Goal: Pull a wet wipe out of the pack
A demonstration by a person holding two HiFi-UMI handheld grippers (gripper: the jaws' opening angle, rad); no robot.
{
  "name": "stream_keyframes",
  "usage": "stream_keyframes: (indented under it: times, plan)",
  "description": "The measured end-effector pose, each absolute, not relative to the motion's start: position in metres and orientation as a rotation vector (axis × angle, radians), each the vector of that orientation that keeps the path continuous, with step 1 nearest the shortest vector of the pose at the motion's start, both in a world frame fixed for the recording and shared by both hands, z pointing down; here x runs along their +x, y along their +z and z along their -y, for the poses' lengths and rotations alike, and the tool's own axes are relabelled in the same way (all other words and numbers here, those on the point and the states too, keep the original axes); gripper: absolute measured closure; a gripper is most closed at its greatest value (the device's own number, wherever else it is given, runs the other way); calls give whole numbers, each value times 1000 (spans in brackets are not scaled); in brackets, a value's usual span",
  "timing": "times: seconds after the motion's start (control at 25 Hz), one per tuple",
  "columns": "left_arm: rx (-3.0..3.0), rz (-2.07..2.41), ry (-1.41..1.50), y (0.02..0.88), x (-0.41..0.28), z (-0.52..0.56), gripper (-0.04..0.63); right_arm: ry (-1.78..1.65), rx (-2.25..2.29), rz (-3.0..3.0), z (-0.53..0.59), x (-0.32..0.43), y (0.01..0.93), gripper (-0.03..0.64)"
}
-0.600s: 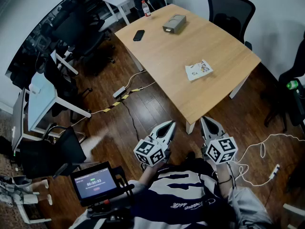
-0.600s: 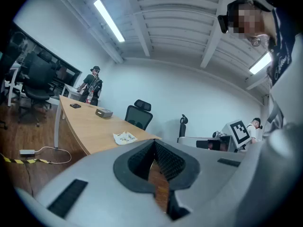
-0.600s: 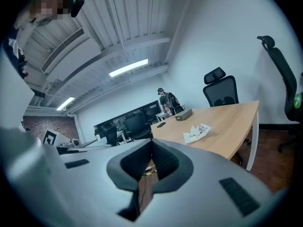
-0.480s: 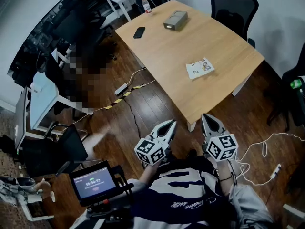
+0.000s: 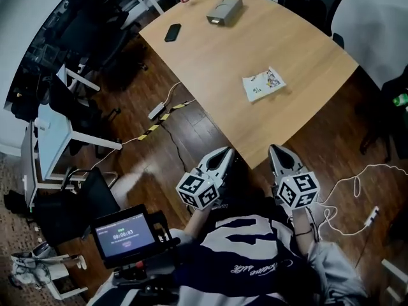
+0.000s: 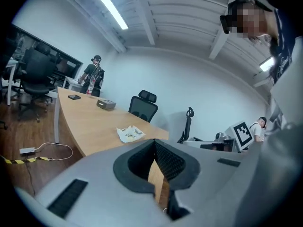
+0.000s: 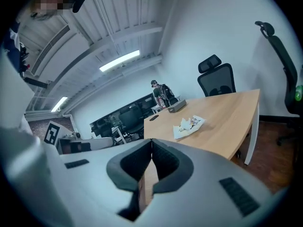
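Both claws are held out level with their tips pressed together and nothing between them, the left claw (image 5: 227, 152) and the right claw (image 5: 275, 149) alike. The wipe pack (image 5: 263, 85) lies flat on the counter (image 5: 210, 56), well ahead of both tips and roughly in line with the gap between the claws. It looks like a light, soft film pouch that would probably slide or lift under a pull. One claw should pin its end while the other pinches the limp, damp wipe at the top opening, which is too small to make out.
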State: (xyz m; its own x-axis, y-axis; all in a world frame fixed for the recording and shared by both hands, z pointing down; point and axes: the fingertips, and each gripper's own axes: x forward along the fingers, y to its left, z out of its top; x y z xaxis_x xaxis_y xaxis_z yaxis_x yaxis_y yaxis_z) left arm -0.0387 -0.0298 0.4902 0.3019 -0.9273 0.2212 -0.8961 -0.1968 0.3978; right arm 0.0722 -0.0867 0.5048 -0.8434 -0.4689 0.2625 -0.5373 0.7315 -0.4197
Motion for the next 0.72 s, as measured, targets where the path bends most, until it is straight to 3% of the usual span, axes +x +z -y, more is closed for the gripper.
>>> stream_keyframes:
  times: [0.52, 0.72]
  plan:
    - [2290, 1393, -30, 499, -105, 175, 592, 732, 1097, 2650, 209, 36, 519, 621]
    - [2298, 1271, 70, 534, -120, 218, 592, 738, 1139, 2569, 228, 21, 533, 592]
